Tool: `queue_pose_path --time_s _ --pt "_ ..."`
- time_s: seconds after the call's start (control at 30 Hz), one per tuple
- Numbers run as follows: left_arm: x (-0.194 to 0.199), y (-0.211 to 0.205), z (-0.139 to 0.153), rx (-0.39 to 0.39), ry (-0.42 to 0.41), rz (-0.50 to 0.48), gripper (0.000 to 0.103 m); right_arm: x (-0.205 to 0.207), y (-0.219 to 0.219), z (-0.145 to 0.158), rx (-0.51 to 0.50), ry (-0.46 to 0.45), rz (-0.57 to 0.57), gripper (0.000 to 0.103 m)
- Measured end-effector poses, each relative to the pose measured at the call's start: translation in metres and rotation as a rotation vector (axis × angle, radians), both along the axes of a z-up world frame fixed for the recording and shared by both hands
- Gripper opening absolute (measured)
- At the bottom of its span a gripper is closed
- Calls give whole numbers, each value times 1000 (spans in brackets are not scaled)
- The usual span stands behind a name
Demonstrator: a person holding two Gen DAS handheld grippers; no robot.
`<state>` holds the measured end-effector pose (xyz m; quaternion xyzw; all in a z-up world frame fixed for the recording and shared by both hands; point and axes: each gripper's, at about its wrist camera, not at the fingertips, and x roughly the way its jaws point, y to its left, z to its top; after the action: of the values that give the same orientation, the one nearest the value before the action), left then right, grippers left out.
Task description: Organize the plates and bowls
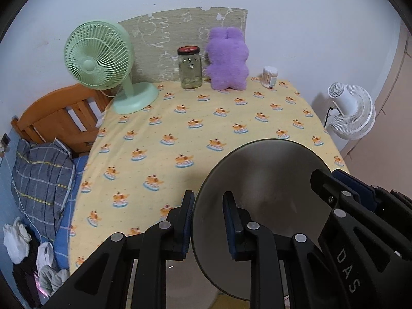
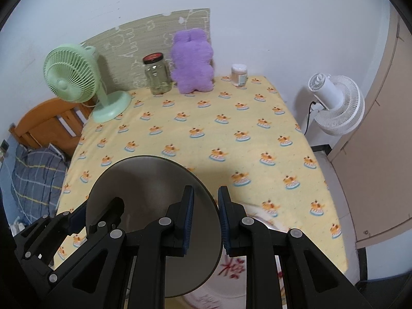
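A dark grey round plate [image 1: 262, 188] hangs tilted above the near edge of the yellow table [image 1: 180, 134]. Both grippers grip it by opposite rims. My left gripper [image 1: 209, 219] is shut on its left rim, which passes between the blue pads. In the right wrist view, my right gripper [image 2: 206, 216] is shut on the right rim of the same grey plate [image 2: 149, 188]. The right gripper [image 1: 332, 180] also shows at the plate's far side in the left wrist view, and the left gripper [image 2: 97, 211] shows at the lower left in the right wrist view. Under the grey plate lies a white plate with red characters [image 2: 231, 270], partly hidden.
At the table's back stand a green desk fan [image 1: 97, 59], a glass jar with a dark lid [image 1: 190, 67], a purple plush toy [image 1: 228, 59] and a small cotton-swab tub [image 1: 270, 76]. A white floor fan [image 1: 352, 113] stands to the right; a bed with a checked pillow [image 1: 41, 180] lies to the left.
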<state>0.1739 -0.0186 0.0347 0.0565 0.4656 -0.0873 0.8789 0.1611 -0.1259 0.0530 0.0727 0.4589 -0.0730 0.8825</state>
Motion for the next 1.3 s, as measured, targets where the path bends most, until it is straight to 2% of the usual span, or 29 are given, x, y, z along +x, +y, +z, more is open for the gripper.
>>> queue_pose_path --time_s 0.5,0.87,1.3 --pt "-21 65 -14 8 35 -6 20 -20 70 -16 0 44 8 23" --pt "-31 89 -37 22 91 14 20 -30 94 -41 10 106 29 23" --pt "-24 106 -55 30 139 52 20 -20 114 -60 18 157 69 23"
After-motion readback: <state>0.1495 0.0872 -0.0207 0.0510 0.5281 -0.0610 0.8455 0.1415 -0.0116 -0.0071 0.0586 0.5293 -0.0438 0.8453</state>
